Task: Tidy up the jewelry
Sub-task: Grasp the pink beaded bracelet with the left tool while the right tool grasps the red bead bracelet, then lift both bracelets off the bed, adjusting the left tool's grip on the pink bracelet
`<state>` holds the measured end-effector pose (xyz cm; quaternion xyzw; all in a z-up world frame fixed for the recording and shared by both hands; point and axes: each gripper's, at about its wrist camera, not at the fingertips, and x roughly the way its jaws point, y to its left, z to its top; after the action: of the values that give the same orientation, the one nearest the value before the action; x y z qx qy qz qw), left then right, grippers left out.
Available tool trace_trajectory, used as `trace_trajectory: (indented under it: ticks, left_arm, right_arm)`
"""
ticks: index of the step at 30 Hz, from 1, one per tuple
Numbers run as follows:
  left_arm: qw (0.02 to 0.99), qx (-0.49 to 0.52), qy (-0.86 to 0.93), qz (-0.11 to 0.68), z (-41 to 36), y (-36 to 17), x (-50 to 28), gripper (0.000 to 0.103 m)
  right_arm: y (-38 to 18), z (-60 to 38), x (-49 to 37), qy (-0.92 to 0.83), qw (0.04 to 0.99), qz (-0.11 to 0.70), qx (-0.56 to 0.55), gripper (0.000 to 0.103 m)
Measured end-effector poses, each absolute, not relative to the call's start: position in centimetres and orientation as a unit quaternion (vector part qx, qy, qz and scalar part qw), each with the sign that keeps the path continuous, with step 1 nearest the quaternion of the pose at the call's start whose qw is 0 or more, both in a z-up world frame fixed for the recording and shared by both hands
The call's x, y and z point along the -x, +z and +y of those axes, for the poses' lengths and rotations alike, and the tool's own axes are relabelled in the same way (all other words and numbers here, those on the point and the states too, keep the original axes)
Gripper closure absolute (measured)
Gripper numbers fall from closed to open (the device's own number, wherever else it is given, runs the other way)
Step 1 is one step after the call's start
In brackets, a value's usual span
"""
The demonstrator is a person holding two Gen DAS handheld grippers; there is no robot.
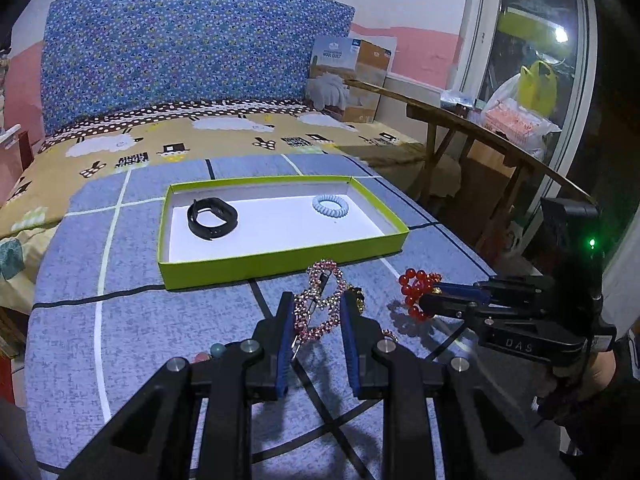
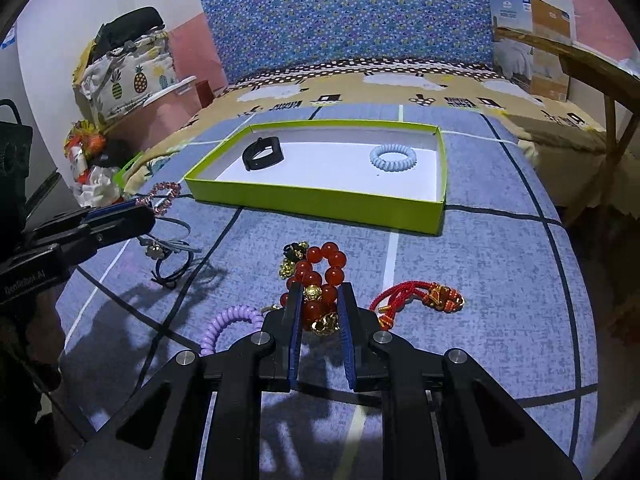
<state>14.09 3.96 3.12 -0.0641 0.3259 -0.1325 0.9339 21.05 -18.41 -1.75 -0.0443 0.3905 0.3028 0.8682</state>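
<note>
The left gripper (image 1: 316, 308) is pinched on a pink beaded bracelet (image 1: 320, 300) lifted just short of the shallow green-walled tray (image 1: 280, 260), while the right gripper (image 2: 320, 300) is clamped on a red bead bracelet with gold charms (image 2: 320, 276) lying on the blue checked cloth (image 2: 500, 280).

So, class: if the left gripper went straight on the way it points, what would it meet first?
Probably the green tray's near wall. The left gripper already holds the pink bracelet, which would lead; depth is unclear.
</note>
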Motion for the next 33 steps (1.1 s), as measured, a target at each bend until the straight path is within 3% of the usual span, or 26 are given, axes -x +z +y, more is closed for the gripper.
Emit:
trace_trajectory:
  ticks: [13,25,29,33]
  left_arm:
    - [0.923,0.078,-0.147,0.347,4.3,2.2,-13.9,0.08]
    - [0.937,0.058,-0.201,0.28,1.9,2.0,-14.1,0.08]
    - [0.913,0.06,-0.195,0.354,1.4,-0.5,-15.7,0.08]
    - [0.915,0.074,-0.21,0.336,1.7,0.2,-15.2,0.08]
  right_arm:
    - [-1.3,-18.6,-20.3,0.309,0.868,0.387,0.04,0.086]
    - [-1.3,-19.1,-20.3,0.298,0.871,0.39,0.039,0.086]
    - [-1.6,-19.3,-20.6,0.293,0.87,0.394,0.037,0.086]
    - [-1.7,-19.3,-20.7,0.292,0.87,0.396,0.036,0.086]
